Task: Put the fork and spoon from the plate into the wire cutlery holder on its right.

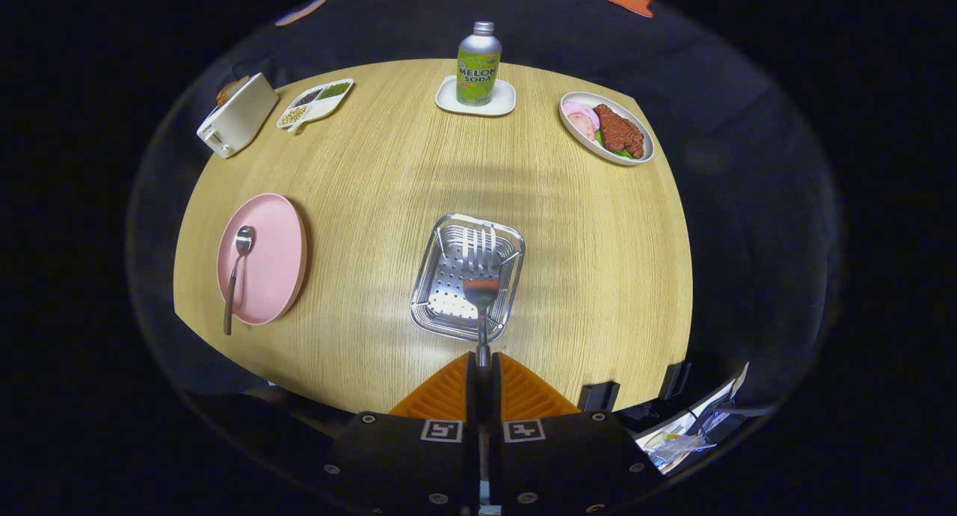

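One fork (pixel 481 265), one spoon (pixel 237 269), one pink plate (pixel 278 277), one holder (pixel 430 292), one bottle (pixel 478 63).

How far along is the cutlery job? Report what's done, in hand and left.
Done: nothing sits in the wire cutlery holder yet. In hand: the tongs are shut on the fork by its handle, its tines over the holder, not yet released. Left: let the fork go into the holder, then fetch the spoon, which lies on the pink plate to the holder's left.
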`<state>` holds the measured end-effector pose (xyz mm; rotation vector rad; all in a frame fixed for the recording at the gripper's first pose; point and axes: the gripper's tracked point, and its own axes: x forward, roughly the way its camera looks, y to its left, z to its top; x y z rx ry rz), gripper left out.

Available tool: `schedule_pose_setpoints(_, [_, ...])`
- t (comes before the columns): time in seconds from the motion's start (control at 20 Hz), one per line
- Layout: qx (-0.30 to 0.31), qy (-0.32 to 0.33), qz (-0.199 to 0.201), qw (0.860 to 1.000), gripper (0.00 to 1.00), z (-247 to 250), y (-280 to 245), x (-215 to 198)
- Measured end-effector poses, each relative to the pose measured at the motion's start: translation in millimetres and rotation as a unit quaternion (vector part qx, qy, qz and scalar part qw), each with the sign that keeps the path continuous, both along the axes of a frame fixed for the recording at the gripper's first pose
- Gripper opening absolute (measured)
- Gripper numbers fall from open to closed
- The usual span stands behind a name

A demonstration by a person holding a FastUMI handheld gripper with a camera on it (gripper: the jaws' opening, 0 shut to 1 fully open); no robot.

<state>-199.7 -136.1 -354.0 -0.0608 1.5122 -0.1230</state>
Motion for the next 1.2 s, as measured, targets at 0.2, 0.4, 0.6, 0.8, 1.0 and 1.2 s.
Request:
schedule_pose_setpoints(0.2, [0.005,0.002,-0.011,1.000,0.08,-2.6,-1.1,3.5])
schedule_pose_setpoints(0.4, [0.016,-0.018,-0.038,0.999,0.09,-5.2,0.0,13.4])
schedule_pose_setpoints(0.6, [0.019,-0.082,-0.059,0.995,0.10,-0.6,-0.8,36.1])
schedule_pose_setpoints(0.8, [0.020,-0.214,-0.069,0.974,0.10,29.0,6.4,81.2])
schedule_pose_setpoints(1.0, [0.013,-0.344,-0.065,0.937,0.19,66.2,21.5,116.6])
schedule_pose_setpoints(1.2, [-0.021,-0.440,-0.045,0.897,0.51,115.8,32.2,142.9])
